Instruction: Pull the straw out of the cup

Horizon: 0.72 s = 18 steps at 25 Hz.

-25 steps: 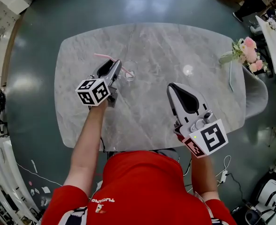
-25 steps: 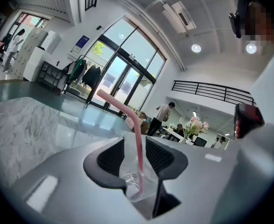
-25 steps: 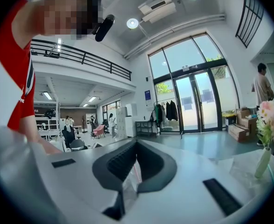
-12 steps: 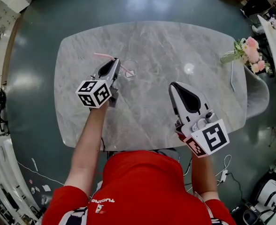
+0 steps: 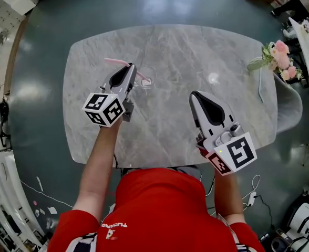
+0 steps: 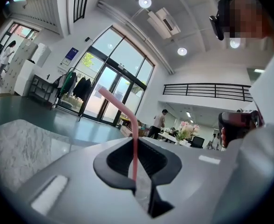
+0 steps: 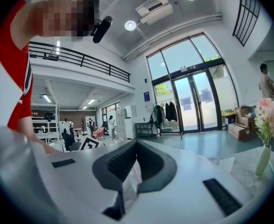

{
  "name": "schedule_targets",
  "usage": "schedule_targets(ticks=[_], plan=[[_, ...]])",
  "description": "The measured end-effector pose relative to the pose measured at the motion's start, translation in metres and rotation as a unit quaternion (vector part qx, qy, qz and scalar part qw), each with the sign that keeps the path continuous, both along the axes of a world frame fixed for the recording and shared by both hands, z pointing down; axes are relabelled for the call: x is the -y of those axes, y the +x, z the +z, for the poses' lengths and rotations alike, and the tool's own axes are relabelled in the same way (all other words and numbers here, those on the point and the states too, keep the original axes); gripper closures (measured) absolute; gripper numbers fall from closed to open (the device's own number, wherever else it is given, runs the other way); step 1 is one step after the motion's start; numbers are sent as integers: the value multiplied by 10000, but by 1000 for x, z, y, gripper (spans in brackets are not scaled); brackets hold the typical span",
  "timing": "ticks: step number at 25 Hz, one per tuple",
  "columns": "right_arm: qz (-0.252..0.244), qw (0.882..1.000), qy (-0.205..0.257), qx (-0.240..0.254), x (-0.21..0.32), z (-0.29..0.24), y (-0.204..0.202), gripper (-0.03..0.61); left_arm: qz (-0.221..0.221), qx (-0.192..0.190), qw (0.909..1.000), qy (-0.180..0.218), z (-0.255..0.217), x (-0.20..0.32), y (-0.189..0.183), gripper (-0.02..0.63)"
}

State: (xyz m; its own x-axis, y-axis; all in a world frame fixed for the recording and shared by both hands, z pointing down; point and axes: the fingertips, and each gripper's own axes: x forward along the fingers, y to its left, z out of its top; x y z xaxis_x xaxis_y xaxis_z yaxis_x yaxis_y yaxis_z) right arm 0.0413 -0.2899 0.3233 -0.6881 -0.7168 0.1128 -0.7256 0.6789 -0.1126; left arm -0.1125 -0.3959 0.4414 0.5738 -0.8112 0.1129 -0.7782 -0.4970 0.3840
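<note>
Shirt point(image 5: 154, 203): red, short-sleeved; small white print at 8 o'clock on the torso; dark-and-white striped trim at 7 and 5 o'clock.
Left gripper point(image 5: 129, 70): pale grey tapered shell with a black inset along the top.
Left marker cube point(image 5: 103, 109): white faces with black square markers, at the shell's 7 o'clock end.
Right gripper point(image 5: 194, 95): pale grey shell with a black teardrop inset; round grey buttons and a small green light near its 5 o'clock end.
Right marker cube point(image 5: 235, 153): white with a black marker; the adjoining face is red.
Pads point(image 6: 110, 164): black, with ribbed inner faces.
Head camera point(image 7: 102, 28): small and black.
</note>
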Motion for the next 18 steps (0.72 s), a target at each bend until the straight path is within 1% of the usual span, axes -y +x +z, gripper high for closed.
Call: schedule_targets(ticks=[3, 7, 13, 18], plan=[[-9, 10000, 43, 37, -2, -3, 1, 577, 83, 44, 9995, 316, -29, -10, 6, 584], [-24, 9998, 123, 130, -7, -10, 1, 577, 213, 151, 9964, 804, -71, -34, 13, 584], [-91, 9992, 263, 304, -20, -22, -1, 577, 209, 248, 9909, 1303, -124, -78, 15, 584], [-67, 9983, 348, 465, -32, -30, 1, 577, 167, 232, 9860, 1644, -157, -115, 12, 584]])
